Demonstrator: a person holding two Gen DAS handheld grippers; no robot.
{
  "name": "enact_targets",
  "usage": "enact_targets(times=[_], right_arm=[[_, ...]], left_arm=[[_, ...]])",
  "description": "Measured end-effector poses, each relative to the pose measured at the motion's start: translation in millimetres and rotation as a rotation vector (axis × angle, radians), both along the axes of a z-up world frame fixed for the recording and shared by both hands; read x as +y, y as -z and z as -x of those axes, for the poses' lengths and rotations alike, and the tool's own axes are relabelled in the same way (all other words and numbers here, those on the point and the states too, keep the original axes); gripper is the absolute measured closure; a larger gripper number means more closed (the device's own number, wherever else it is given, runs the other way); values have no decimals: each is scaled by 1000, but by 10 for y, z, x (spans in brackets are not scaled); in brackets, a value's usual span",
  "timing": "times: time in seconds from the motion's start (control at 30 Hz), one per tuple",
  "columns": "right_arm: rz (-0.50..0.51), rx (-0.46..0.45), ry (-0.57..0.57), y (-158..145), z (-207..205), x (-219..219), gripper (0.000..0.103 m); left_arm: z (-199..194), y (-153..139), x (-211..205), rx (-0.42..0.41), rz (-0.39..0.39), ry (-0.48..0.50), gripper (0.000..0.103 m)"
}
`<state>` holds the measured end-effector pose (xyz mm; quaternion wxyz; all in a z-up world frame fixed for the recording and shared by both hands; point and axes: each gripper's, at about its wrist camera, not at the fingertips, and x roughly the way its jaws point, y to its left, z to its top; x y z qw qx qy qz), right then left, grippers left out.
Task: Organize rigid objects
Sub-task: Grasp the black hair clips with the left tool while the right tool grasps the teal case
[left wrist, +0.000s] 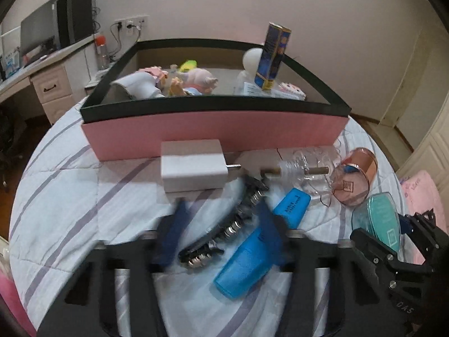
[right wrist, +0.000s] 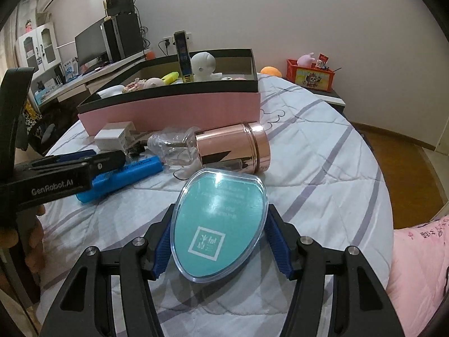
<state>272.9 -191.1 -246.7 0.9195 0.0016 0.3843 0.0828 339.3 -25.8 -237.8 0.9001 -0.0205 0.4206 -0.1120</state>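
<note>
My right gripper (right wrist: 219, 241) is shut on a teal egg-shaped case (right wrist: 219, 224) with a clear rim and holds it just over the bed; the case also shows in the left wrist view (left wrist: 377, 221). My left gripper (left wrist: 221, 224) is open, its blue fingers either side of a black hair claw (left wrist: 227, 224) and a blue tube (left wrist: 252, 250); it also shows in the right wrist view (right wrist: 92, 157). A white charger (left wrist: 193, 165), a clear bottle (left wrist: 306, 171) and a rose-gold tin (right wrist: 233, 148) lie before the pink box (left wrist: 213, 134).
The pink box with a black rim (right wrist: 168, 95) holds plush toys, a white figure (right wrist: 203, 66) and an upright blue carton (left wrist: 273, 56). A desk with a monitor (right wrist: 89, 45) stands left. An orange crate (right wrist: 310, 77) sits on a nightstand. A pink blanket (right wrist: 418, 264) lies right.
</note>
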Motion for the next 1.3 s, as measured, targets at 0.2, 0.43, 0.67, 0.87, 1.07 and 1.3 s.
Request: enact_targets(times=[0.2,0.43,0.67,0.87,1.07,1.3], right_arm=[[4,4,-1,11,-9,2,42],[21,8,6,17,44,17,42],[23,13,3,20,184,75,42],[38,15,19,35,174,106,42],[54,-2,24,52,172,147,42],[2,-37,20,-20,262,105,45]], left_arm=[[92,-17,-5,-16,-57,11,75],[414,-25,213,-21,-103,-25,75],[757,-11,440,-28,-150,-75,72],[696,54,437,-42,-140,-68,61],[708,59,430,-78,-116,-45,76],[760,6,463,-106,-79,-54,84]])
